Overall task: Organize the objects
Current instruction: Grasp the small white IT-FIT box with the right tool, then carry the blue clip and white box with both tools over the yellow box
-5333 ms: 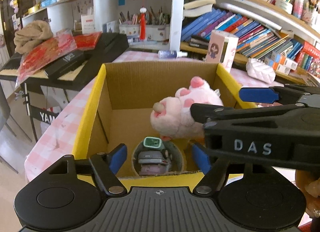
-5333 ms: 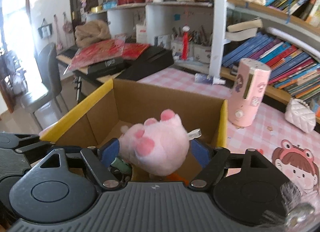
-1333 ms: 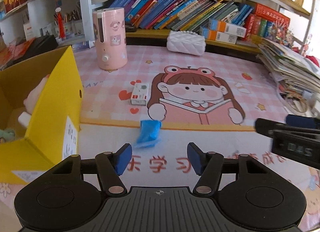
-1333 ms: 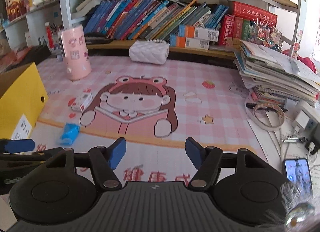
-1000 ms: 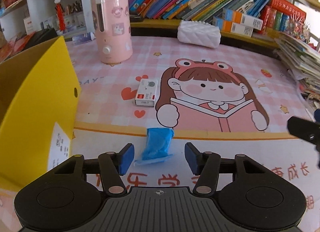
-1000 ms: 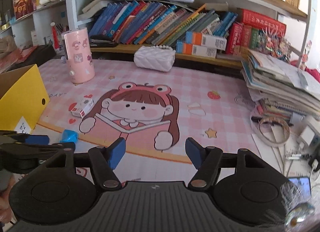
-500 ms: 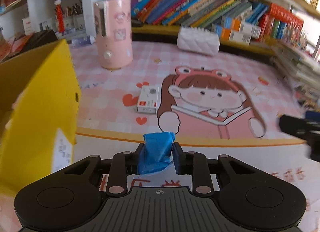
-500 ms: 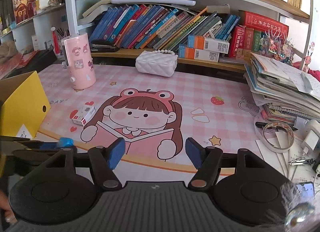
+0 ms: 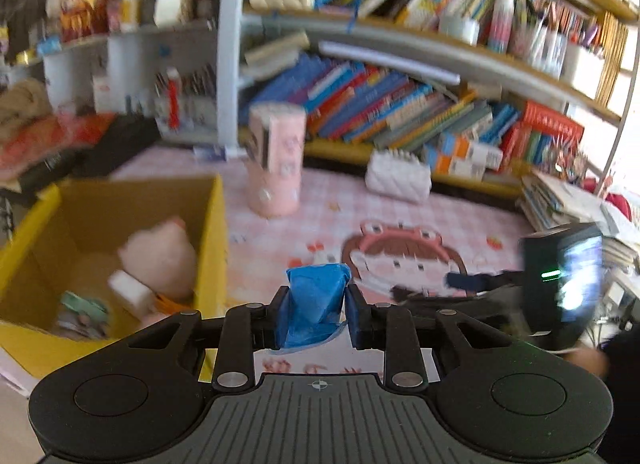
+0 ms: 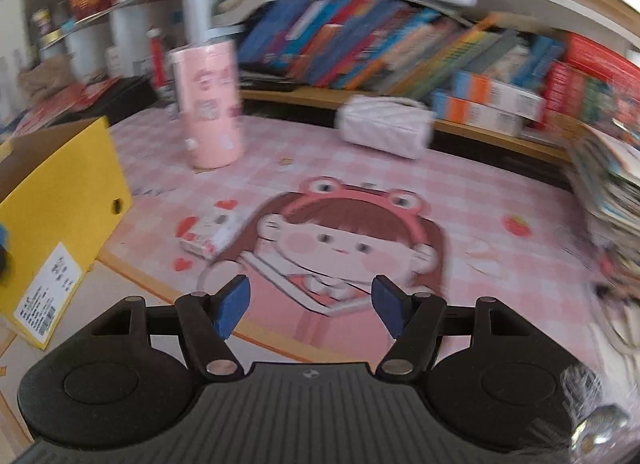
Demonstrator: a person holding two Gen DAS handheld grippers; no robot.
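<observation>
Blue packet (image 9: 316, 304): crumpled, clamped between the pads of the left gripper (image 9: 316, 318), held clear above the pink checked mat (image 10: 460, 200). Yellow cardboard box (image 9: 214, 224): just left of it, open; holds a pink plush toy (image 9: 160, 256) and smaller items, blurred. Right gripper (image 10: 310, 306): jaws apart, nothing between them, above the mat. Small white-and-red box (image 10: 212, 236): flat on the mat, near the yellow box. Pink cylinder (image 10: 208, 104): upright, behind.
</observation>
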